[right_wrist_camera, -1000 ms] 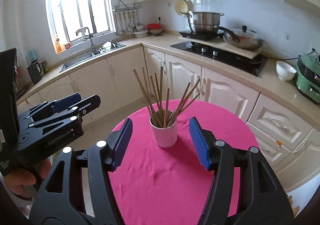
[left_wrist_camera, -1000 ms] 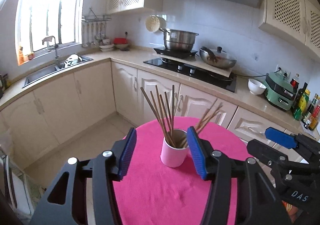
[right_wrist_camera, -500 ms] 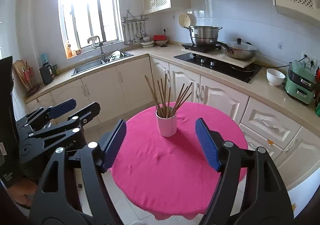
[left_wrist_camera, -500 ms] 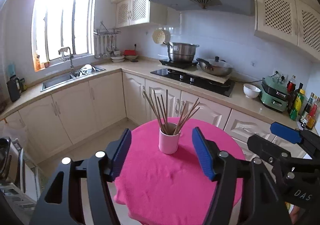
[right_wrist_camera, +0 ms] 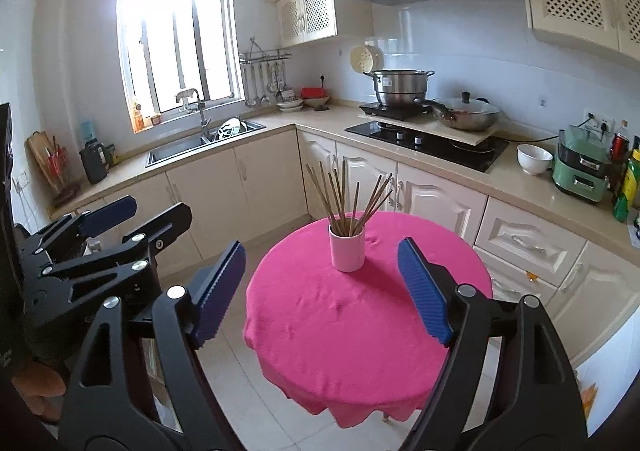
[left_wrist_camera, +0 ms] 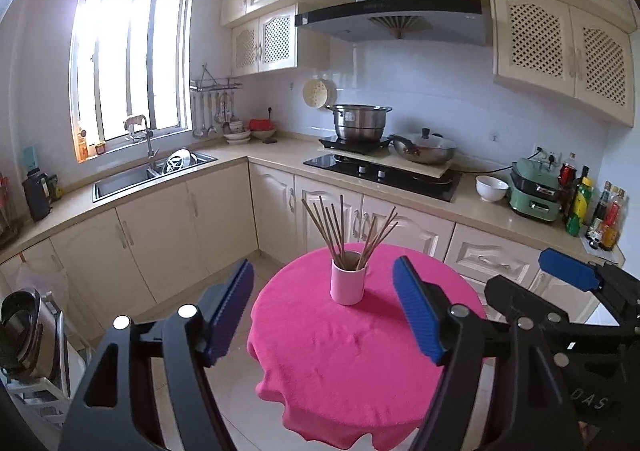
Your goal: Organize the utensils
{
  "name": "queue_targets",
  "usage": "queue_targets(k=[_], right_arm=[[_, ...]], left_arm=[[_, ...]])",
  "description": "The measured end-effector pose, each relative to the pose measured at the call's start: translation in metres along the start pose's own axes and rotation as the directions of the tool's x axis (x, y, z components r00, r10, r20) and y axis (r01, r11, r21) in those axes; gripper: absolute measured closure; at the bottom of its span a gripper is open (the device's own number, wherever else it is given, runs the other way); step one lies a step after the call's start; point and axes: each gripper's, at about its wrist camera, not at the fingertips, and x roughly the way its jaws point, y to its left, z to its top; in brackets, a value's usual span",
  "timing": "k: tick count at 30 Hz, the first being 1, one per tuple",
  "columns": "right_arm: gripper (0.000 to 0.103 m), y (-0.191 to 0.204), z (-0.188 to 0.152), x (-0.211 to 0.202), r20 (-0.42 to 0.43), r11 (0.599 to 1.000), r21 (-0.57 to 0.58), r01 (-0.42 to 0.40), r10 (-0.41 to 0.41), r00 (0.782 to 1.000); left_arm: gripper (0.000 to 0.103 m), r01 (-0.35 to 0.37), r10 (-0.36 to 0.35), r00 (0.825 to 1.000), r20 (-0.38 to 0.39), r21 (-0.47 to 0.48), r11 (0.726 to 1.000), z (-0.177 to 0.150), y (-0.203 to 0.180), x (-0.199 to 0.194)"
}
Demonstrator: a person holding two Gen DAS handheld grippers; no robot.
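Left wrist view shows the cup (left_wrist_camera: pixel 347 285) of chopsticks (left_wrist_camera: pixel 343 229) at 12 o'clock on the pink-clothed round table (left_wrist_camera: pixel 352 355), alone there, cabinets (left_wrist_camera: pixel 404 223) behind. Left gripper (left_wrist_camera: pixel 323 315) and right gripper (right_wrist_camera: pixel 322 289) hang spread and empty over the table's near edge.

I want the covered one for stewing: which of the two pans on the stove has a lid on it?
The wok on the right, with a black-knobbed lid; the tall steel stockpot beside it stands open.
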Motion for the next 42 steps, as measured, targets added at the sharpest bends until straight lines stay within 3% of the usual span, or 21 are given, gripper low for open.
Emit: queue_targets(k=[18,42], right_arm=[[0.024,0.037,0.000,-0.066,0.062,0.999,-0.006,0.048,-0.048,0.997],[0.023,0.041,0.003,-0.085,0.073,0.999,0.005,0.042,-0.042,0.996]], left_arm=[[0.030,0.029,-0.031,0.998,0.058,0.033,0.999,0.009,0.012,-0.068],[0.030,0.036,-0.039,0.995,0.087,0.036,0.999,0.015,0.007,-0.088]])
